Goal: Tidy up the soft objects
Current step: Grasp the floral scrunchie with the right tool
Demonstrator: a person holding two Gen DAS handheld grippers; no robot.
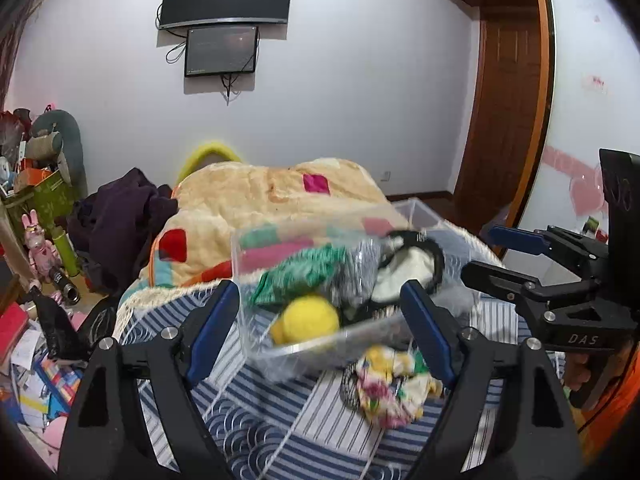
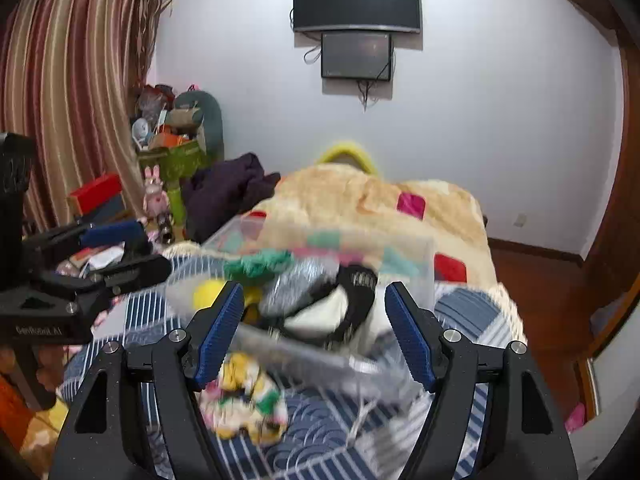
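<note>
Clear plastic makes the box, which sits on the striped bed and already holds a yellow ball, a green cloth and a black-and-white cloth. One flowery cloth lies outside, just beside the box's near wall. It looks like the next one to go in.

Both the left gripper and the right gripper have jaws wide apart and hold nothing. The next move calls for dropping low over that cloth and pinching it.

Only the right view shows the curtain. Its picture is blurry, so the cloth's shape is hard to tell.
</note>
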